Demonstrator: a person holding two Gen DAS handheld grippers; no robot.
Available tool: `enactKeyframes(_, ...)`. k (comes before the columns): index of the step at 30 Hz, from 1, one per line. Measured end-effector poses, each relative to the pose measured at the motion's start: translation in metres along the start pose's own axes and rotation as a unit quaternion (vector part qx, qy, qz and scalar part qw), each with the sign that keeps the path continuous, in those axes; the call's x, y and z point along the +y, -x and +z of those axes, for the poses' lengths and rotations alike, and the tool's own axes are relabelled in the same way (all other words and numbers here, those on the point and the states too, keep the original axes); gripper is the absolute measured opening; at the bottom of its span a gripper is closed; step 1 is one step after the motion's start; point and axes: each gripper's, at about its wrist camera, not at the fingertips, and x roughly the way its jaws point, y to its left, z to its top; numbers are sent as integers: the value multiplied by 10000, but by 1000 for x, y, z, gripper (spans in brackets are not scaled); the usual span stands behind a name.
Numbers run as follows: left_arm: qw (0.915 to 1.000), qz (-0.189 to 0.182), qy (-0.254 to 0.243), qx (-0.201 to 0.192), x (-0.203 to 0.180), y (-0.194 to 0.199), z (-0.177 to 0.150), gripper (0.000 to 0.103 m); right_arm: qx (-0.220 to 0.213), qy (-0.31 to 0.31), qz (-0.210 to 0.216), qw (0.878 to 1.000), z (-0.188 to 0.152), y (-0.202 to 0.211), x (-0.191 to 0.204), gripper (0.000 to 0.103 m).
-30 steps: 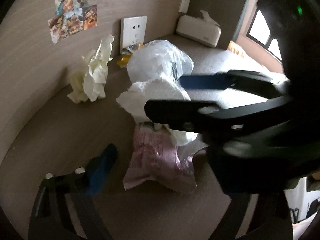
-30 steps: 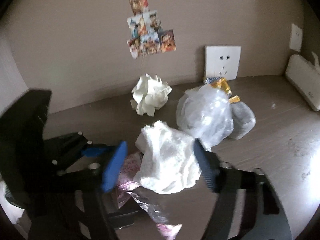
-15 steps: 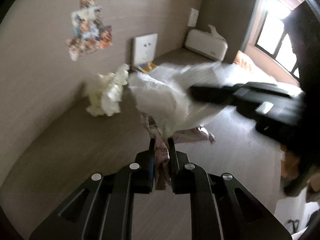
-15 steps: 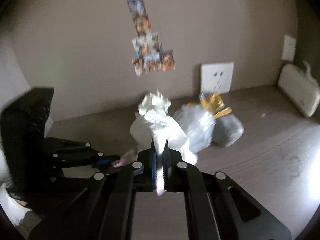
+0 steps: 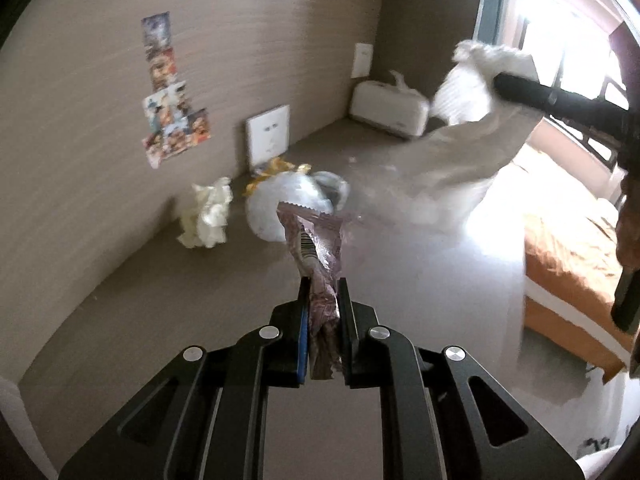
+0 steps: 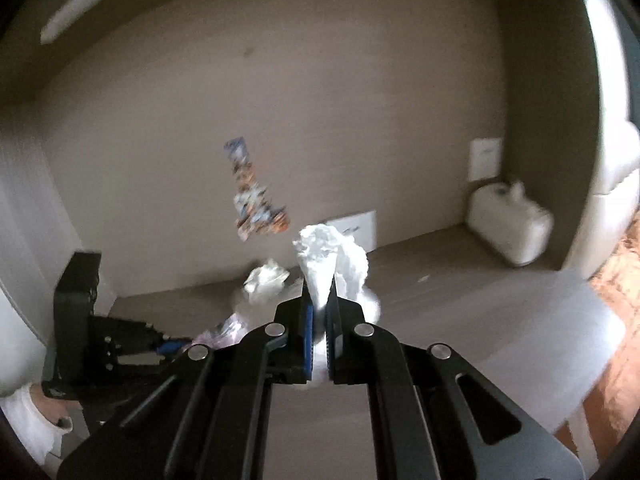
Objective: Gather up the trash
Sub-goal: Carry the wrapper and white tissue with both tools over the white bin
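Note:
My left gripper (image 5: 323,292) is shut on a crumpled pink snack wrapper (image 5: 314,248) and holds it above the desk. My right gripper (image 6: 319,300) is shut on a wad of white tissue (image 6: 328,258), lifted clear of the desk; in the left wrist view it shows high at the right with the tissue (image 5: 474,88). On the desk against the wall lie a crumpled pale yellow paper (image 5: 206,212), a clear plastic bag (image 5: 280,204) and a gold wrapper (image 5: 276,170).
A white tissue box (image 5: 386,110) stands in the far corner of the desk (image 5: 160,280). A wall socket (image 5: 268,138) and stickers (image 5: 170,96) are on the wall. A bed with orange bedding (image 5: 568,248) lies to the right.
Both grippers closed from open, the left on the pink wrapper and the right on the white tissue. Both then lifted and drew back from the desk; the right rose higher.

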Motion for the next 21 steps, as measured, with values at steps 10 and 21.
enactKeyframes(10, 9959, -453, -772, -108, -118, 4, 21, 12, -236, -312, -881, 9953, -22, 101, -76, 6)
enactKeyframes(21, 9800, -1301, -1506, 20, -267, -24, 32, 12, -260, -919, -1665, 9814, -74, 188, -151, 6)
